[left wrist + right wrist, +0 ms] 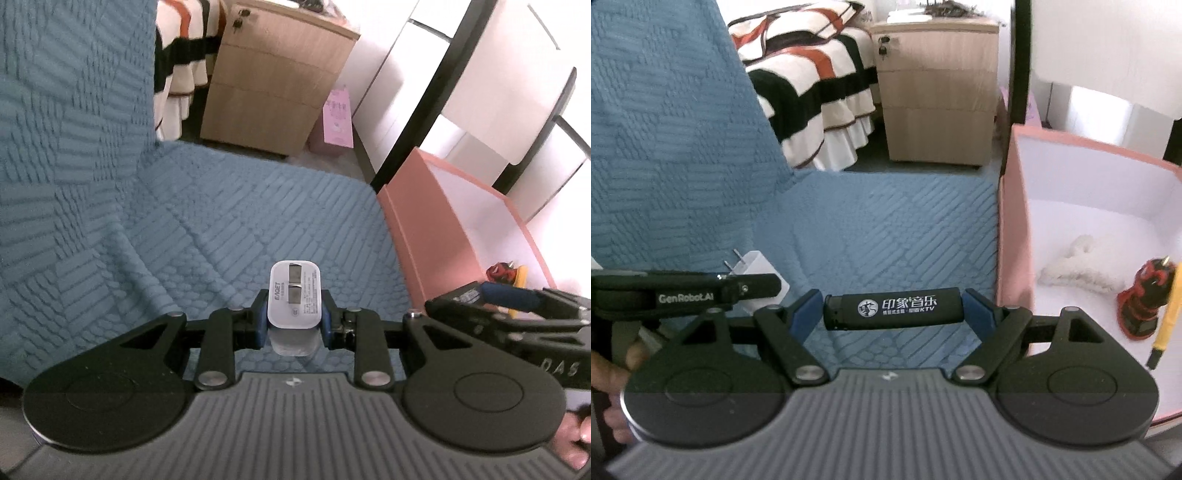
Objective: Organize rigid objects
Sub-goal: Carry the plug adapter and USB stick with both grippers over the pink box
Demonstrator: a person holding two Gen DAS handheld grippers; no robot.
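My left claw (294, 325) is clenched on a smooth white wall charger (294, 295); my right claw (894, 314) grips a matte black lighter (892, 308) end to end. Both hang above the ribbed blue bedspread (886, 221), beside the pink box (1008, 229).

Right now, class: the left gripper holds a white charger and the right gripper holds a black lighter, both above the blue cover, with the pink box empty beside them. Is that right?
Not quite: the pink box is not empty. The right wrist view shows a red toy, a yellow pen and a white fluffy item inside. The rest stands.
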